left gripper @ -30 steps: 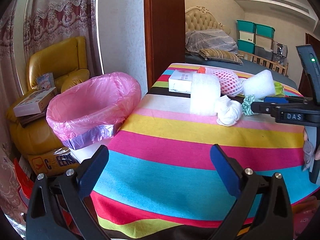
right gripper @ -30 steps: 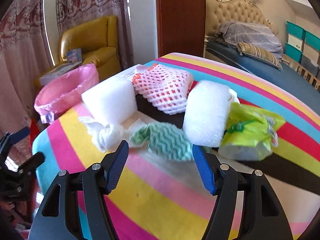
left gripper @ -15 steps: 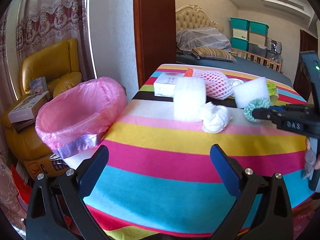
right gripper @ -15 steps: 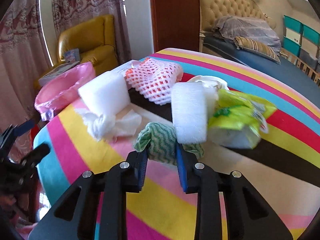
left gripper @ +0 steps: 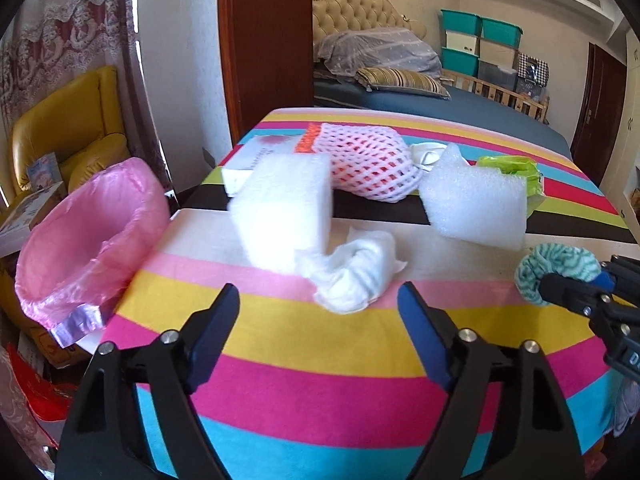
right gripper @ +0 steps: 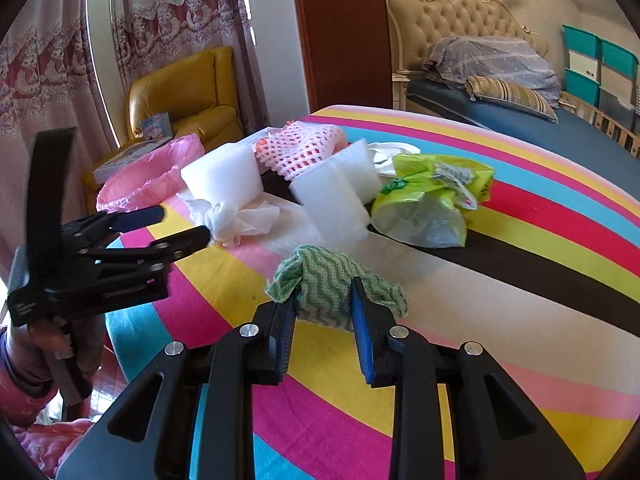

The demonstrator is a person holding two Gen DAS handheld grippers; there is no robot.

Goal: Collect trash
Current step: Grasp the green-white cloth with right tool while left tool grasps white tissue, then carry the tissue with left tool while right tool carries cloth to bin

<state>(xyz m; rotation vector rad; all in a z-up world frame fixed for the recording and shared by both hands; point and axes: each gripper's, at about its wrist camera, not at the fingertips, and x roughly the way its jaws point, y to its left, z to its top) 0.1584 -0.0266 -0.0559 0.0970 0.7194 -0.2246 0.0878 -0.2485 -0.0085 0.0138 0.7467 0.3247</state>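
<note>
My right gripper (right gripper: 324,312) is shut on a green-and-white zigzag cloth (right gripper: 328,280) and holds it just above the striped table; the cloth also shows in the left wrist view (left gripper: 556,266). My left gripper (left gripper: 318,312) is open and empty, close in front of a crumpled white tissue (left gripper: 354,276). Behind the tissue stand two white foam blocks (left gripper: 286,208) (left gripper: 474,206), a pink foam fruit net (left gripper: 368,164) and a green plastic bag (right gripper: 432,200). A bin with a pink liner (left gripper: 92,240) stands off the table's left edge.
A white box (left gripper: 256,158) lies at the table's far left. A yellow armchair (left gripper: 68,128) with books stands behind the bin. A wooden door post (left gripper: 266,40) and a bed (left gripper: 420,96) lie beyond the table. The striped tablecloth (left gripper: 320,360) covers the table.
My right gripper closed on the green cloth and drew it back from the pile, lifting it. My left gripper moved forward toward the white tissue and stayed open.
</note>
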